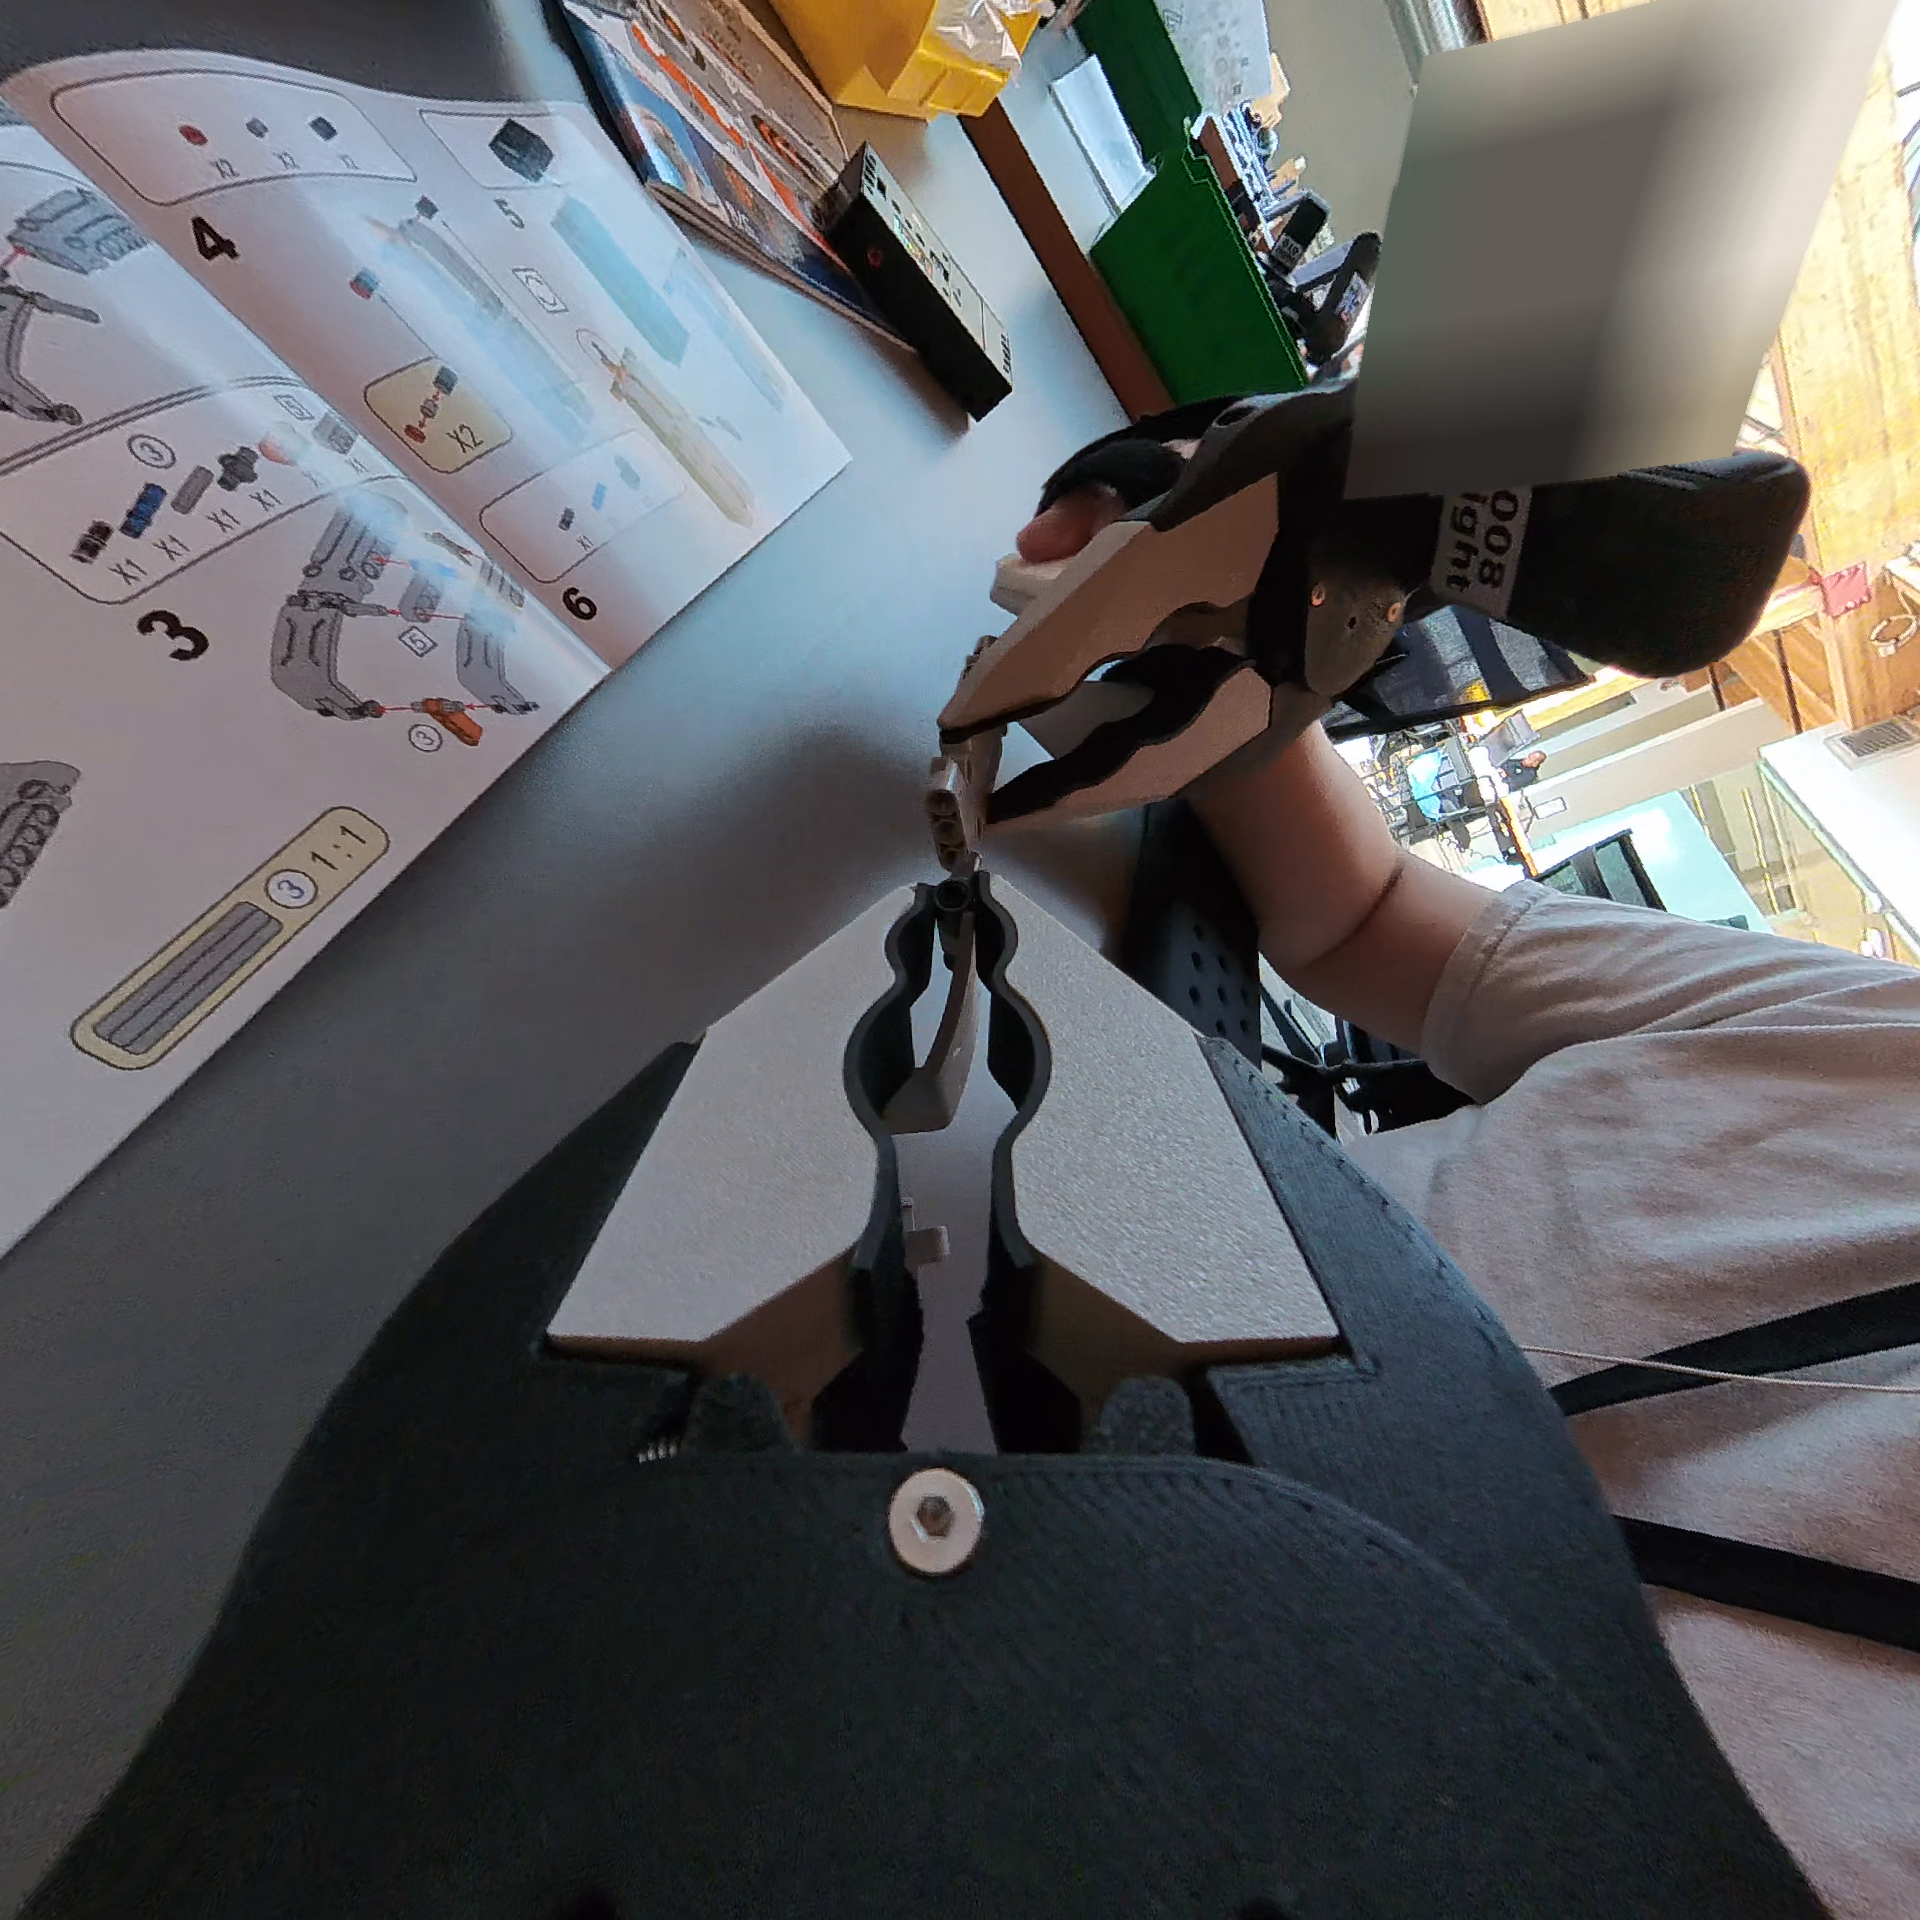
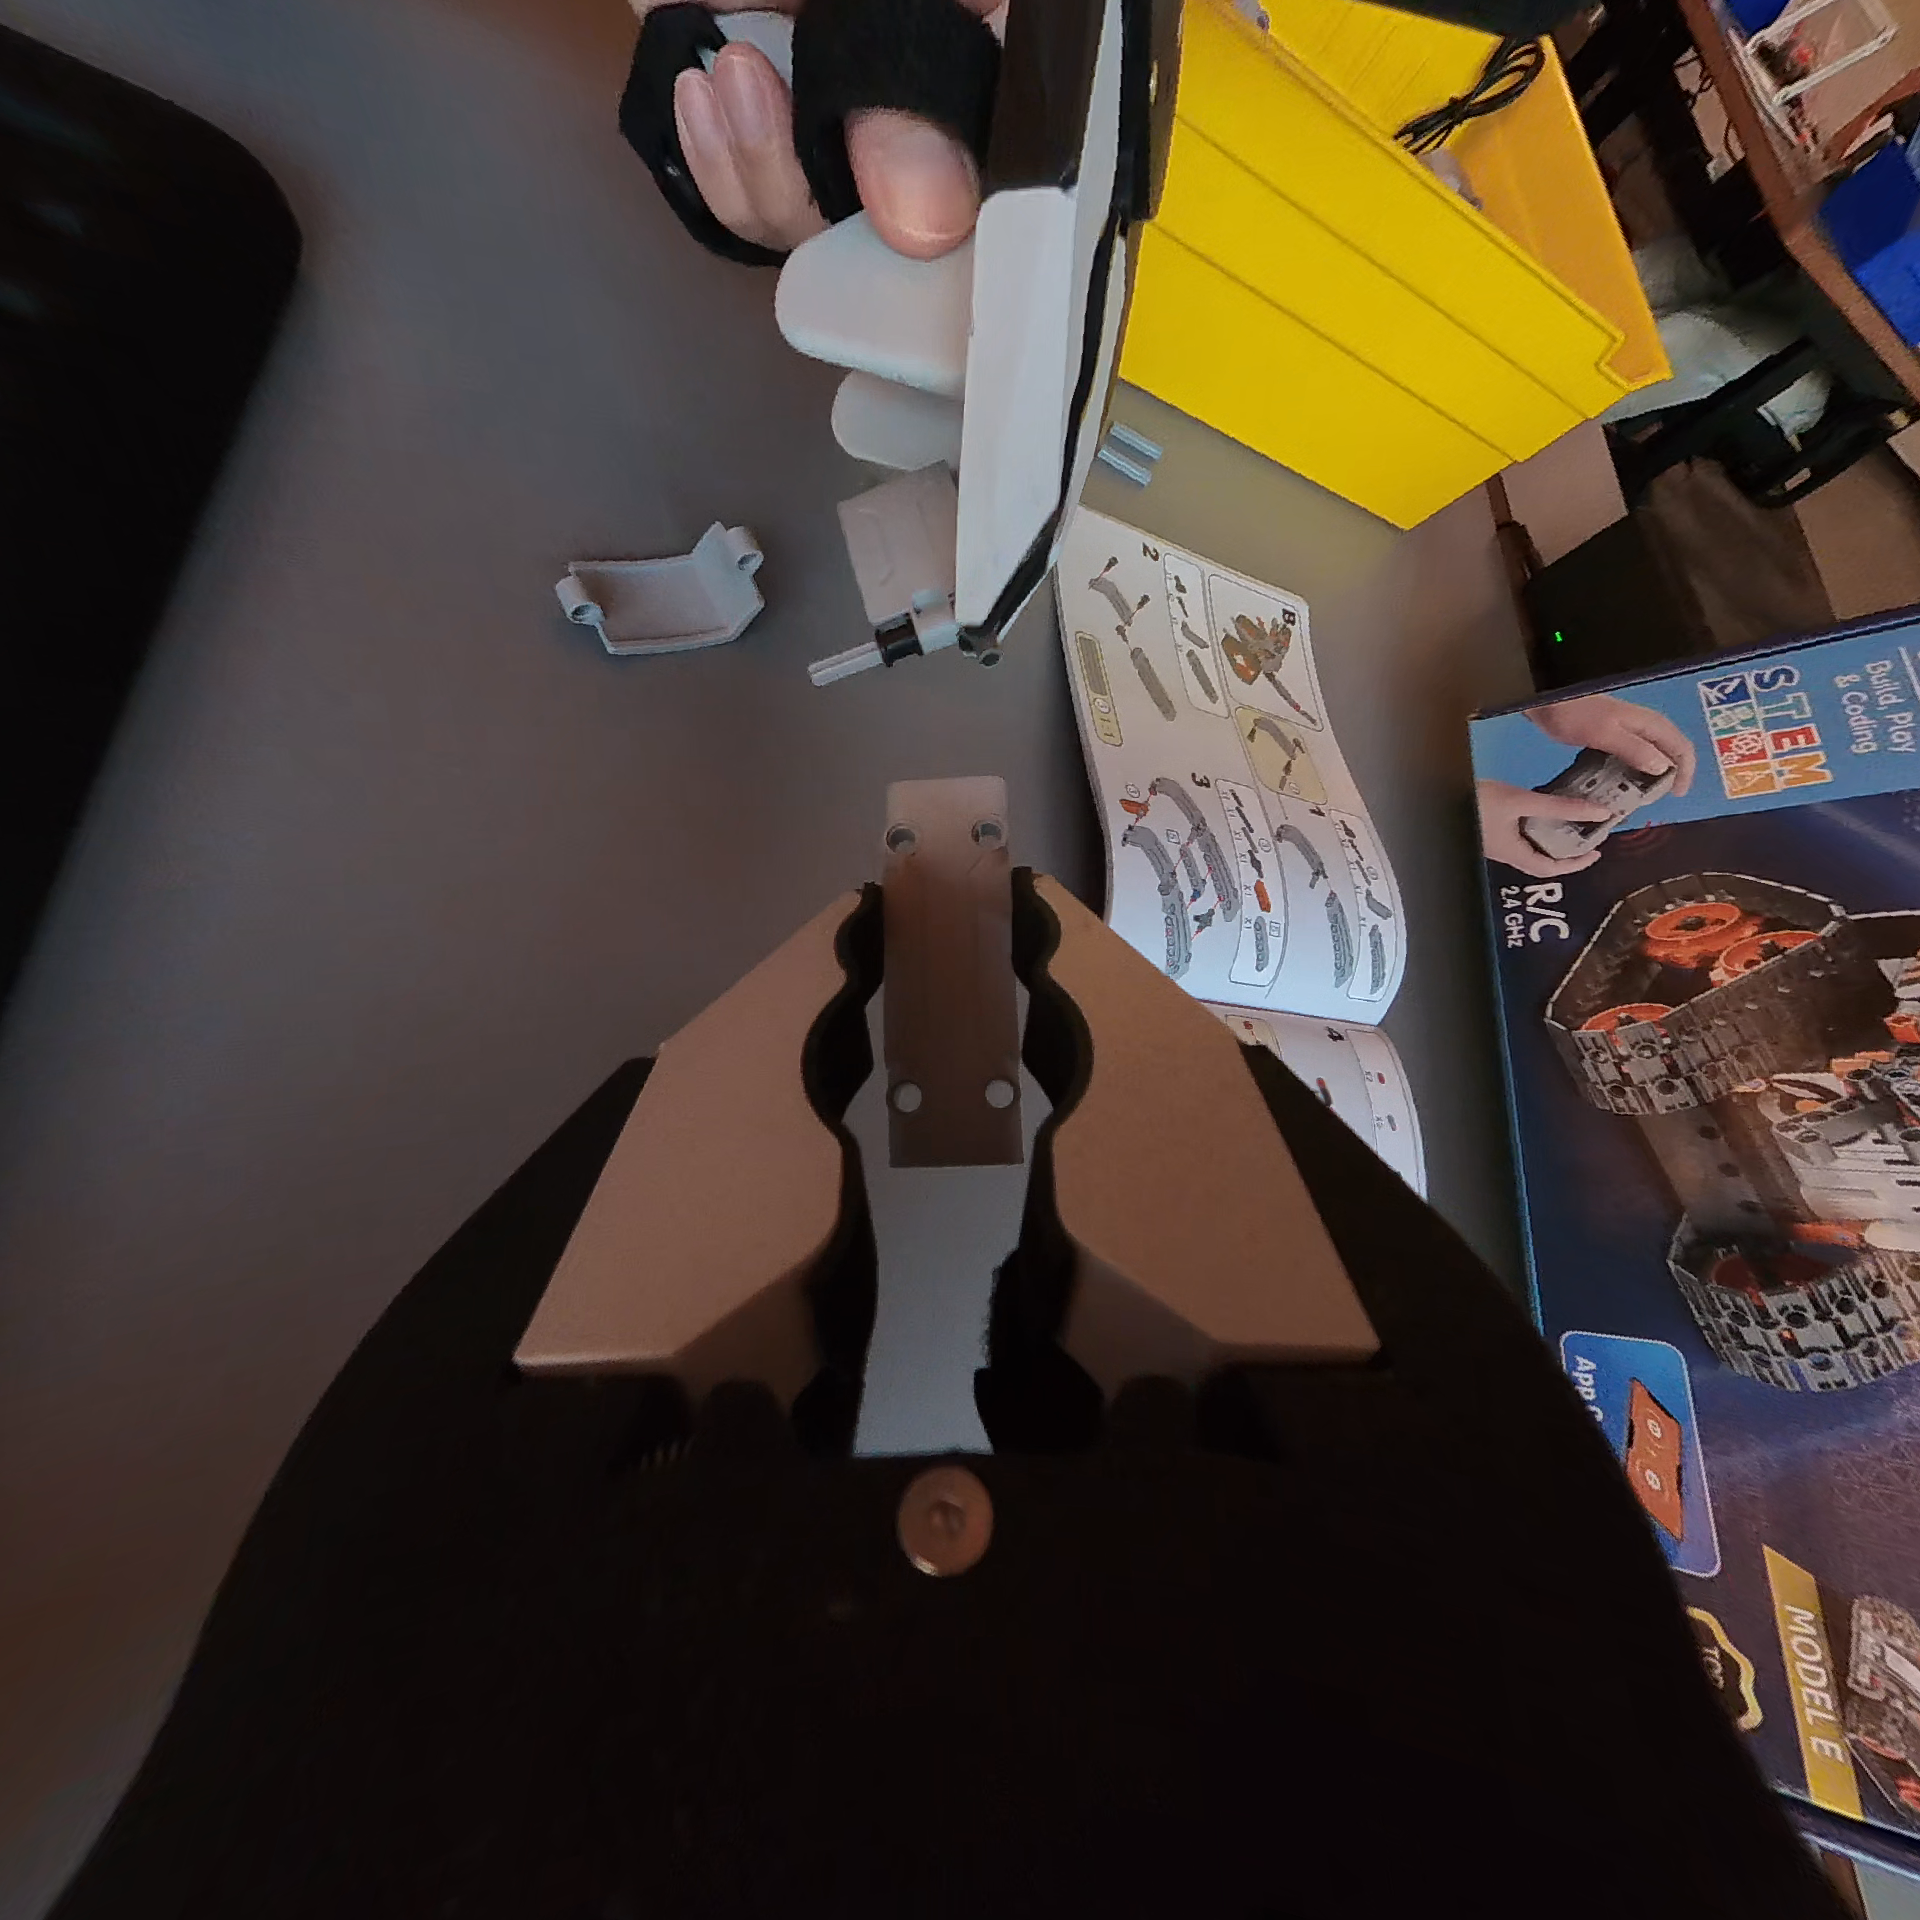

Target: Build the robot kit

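My left gripper is shut on a grey curved panel piece with a black pin at its tip. My right gripper comes in from the right, shut on a grey piece with holes, almost touching the pin. In the right wrist view my right gripper is shut on that grey curved panel. The left gripper hangs just ahead with its grey piece, black pin and a pale axle sticking out. Both are held above the grey table.
A loose grey curved piece lies on the table to the left. An open instruction booklet, a yellow bin, a printed kit box and a small black box lie beyond. A dark object fills the left edge. About 5 cm separates my left fingertips from my right.
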### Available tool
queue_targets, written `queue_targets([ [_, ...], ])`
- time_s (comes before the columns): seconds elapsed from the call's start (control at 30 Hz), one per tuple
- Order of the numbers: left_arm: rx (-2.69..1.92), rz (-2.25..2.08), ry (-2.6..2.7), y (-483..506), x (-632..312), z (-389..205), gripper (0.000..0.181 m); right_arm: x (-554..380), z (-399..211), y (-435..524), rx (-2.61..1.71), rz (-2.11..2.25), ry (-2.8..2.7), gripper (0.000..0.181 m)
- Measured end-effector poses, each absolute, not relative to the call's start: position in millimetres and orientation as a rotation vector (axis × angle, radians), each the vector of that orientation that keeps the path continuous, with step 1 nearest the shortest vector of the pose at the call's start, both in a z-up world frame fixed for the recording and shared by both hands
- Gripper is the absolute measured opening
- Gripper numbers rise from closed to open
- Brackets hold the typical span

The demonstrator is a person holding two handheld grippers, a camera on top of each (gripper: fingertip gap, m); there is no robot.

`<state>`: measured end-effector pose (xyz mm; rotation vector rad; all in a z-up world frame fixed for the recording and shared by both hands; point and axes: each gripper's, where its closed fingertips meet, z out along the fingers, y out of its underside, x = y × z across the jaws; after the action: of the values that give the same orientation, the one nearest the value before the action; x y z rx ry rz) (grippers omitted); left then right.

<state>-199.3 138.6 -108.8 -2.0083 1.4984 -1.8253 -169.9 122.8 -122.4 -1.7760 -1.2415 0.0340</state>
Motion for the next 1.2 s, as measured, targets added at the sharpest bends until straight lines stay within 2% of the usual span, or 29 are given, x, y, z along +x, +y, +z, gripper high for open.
queue_targets([
  [1.2,-2.119,-1.788,1.61,123,-201,-130,0.005,-190,-135,116,-1.77,0.147,-1.307,0.024],
])
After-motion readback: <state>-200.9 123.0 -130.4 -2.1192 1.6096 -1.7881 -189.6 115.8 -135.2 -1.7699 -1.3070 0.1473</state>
